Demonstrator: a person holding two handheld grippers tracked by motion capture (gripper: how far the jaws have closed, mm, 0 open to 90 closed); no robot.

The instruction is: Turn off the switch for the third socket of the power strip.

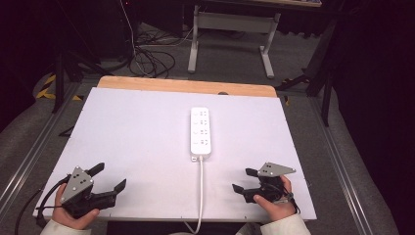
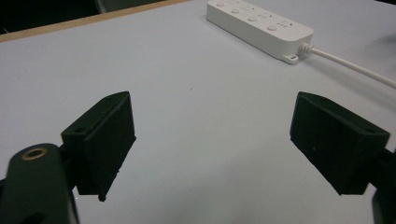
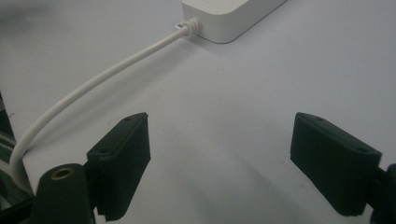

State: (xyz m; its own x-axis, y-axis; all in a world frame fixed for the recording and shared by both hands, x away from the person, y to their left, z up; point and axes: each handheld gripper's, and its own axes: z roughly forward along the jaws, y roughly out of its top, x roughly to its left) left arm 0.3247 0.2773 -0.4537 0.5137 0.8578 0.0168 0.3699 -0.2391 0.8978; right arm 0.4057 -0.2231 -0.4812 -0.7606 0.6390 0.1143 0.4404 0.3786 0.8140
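A white power strip (image 1: 201, 132) lies mid-tabletop (image 1: 122, 132), its white cord (image 1: 200, 196) running off the near edge. Beyond, black cables (image 1: 151, 61) sprawl on grey floor beside a table frame (image 1: 230, 34).

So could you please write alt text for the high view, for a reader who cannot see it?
A white power strip lies in the middle of a white tabletop, its white cord running off the near edge. At the near corners a person holds the left tongs and right tongs, both open and empty.
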